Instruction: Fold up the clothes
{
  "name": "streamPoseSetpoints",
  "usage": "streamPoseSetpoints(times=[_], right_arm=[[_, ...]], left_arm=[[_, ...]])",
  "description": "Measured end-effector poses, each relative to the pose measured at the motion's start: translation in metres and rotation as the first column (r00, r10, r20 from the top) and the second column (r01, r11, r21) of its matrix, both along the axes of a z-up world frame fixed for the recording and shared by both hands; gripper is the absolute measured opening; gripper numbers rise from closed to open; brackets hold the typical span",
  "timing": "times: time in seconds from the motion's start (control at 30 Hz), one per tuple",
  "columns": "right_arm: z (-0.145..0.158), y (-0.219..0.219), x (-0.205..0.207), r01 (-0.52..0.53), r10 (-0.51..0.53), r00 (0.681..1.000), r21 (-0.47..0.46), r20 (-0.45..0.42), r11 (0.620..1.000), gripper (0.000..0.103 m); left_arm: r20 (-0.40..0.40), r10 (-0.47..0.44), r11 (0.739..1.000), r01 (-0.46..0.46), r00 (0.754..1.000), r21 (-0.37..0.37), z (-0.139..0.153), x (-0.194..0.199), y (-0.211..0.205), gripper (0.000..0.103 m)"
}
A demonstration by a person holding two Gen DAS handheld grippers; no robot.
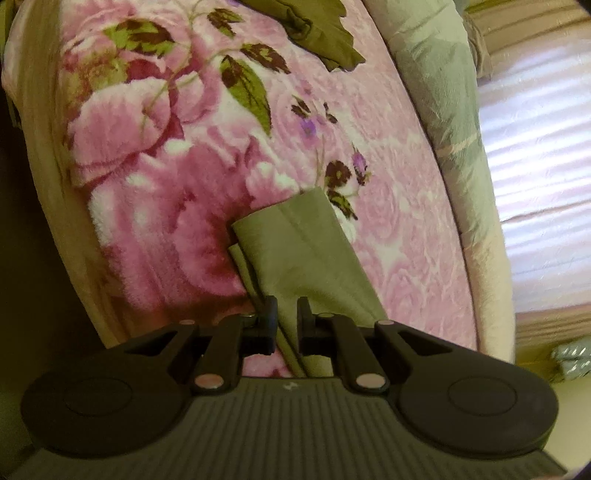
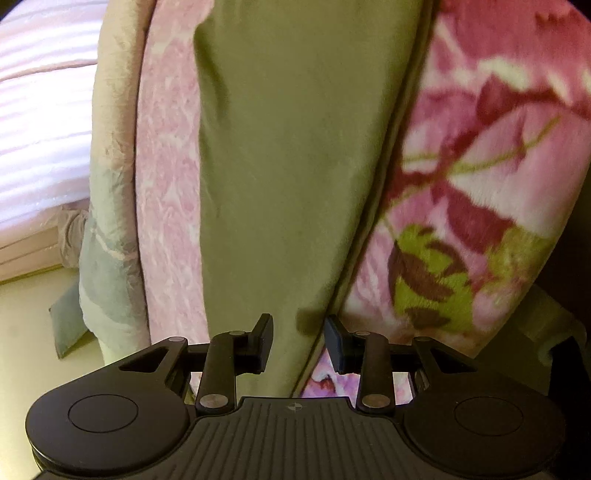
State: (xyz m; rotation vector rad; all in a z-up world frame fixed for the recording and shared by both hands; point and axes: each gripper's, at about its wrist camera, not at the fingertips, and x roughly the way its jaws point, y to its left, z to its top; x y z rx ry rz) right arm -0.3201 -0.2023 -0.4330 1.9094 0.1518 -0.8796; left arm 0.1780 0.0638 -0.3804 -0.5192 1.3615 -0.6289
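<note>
Draping over a plush pink rose-patterned blanket, the smooth olive garment runs up frame centre. The left claw pinches its folded edge; the right claw stands spread around the cloth.

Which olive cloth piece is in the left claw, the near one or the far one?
The near folded olive strip, running between the left claw; the far olive bundle lies untouched at the blanket's far end.

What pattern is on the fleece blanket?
Pink roses with green leaves on the fleece blanket, clearest in the left wrist view.
</note>
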Motion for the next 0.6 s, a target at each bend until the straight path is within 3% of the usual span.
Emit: streamPoseSetpoints(times=[0.07, 0.13, 0.37, 0.6], right_arm=[[-0.005, -0.004, 0.002, 0.009, -0.009, 1.000, 0.003, -0.003, 1.000, 0.034], [-0.008, -0.003, 0.003, 0.012, -0.012, 1.000, 0.005, -0.009, 1.000, 0.024], [0.001, -0.001, 0.004, -0.017, 0.017, 0.999, -0.020, -0.031, 1.000, 0.024], [0.000, 0.002, 0.006, -0.018, 0.017, 0.999, -0.018, -0.042, 1.000, 0.024]], left_arm=[[-0.011, 0.018, 1.000, -0.018, 1.000, -0.012, -0.003, 0.003, 0.002, 0.006], [-0.024, 0.036, 0.999, -0.036, 0.999, -0.020, -0.005, 0.005, 0.004, 0.006], [-0.054, 0.098, 0.994, -0.100, 0.994, -0.044, -0.012, 0.013, 0.011, 0.006], [-0.045, 0.081, 0.996, -0.082, 0.996, -0.027, -0.016, 0.017, 0.006, 0.006]])
